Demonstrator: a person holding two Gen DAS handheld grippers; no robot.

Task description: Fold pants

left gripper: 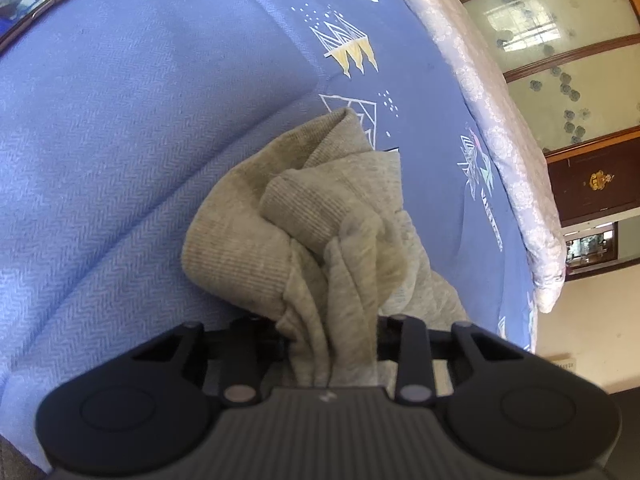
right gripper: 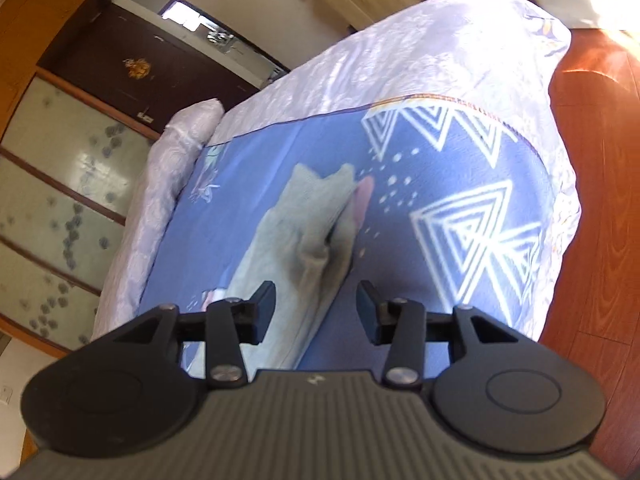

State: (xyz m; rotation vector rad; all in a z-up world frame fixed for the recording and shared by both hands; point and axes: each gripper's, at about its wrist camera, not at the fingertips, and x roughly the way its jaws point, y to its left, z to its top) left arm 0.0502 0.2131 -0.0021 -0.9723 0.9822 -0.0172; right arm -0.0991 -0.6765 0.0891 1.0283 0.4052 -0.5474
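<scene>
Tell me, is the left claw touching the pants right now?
Touching. The left wrist view shows the left claw clamped on a bunched fold of the grey pants, the cloth pinched between its fingers.

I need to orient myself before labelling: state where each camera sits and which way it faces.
Left wrist: on the left gripper, looking along its jaws, which are shut on the bunched grey pants, across the blue bedspread.
Right wrist: on the right gripper, jaws open, above the pants.
Shared: pants, bedspread, dark wooden door.
</scene>
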